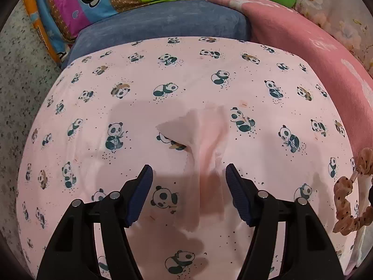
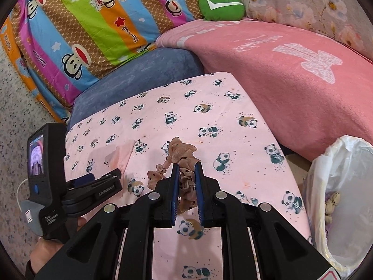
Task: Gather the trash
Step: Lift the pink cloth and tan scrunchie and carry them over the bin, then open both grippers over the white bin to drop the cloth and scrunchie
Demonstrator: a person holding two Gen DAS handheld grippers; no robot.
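Observation:
A thin pale pink sheet of tissue (image 1: 209,154) lies crumpled on the panda-print bedsheet (image 1: 116,88). My left gripper (image 1: 188,170) hangs open just above its near end, with one blue pad on each side and neither touching it. My right gripper (image 2: 186,166) is shut on a brown spotted ruffled fabric strip (image 2: 180,151), held up over the sheet. That strip also shows at the right edge of the left wrist view (image 1: 349,200). In the right wrist view the pink tissue (image 2: 119,156) lies just beyond the left gripper's fingers (image 2: 109,177).
A bin lined with a white bag (image 2: 338,163) stands at the right beside the bed, with a beige crumpled scrap (image 2: 331,205) inside. A blue cushion (image 2: 139,74), a striped monkey-print pillow (image 2: 81,30), a pink blanket (image 2: 291,81) and a green cushion (image 2: 221,5) lie beyond. Speckled floor (image 2: 14,107) is at the left.

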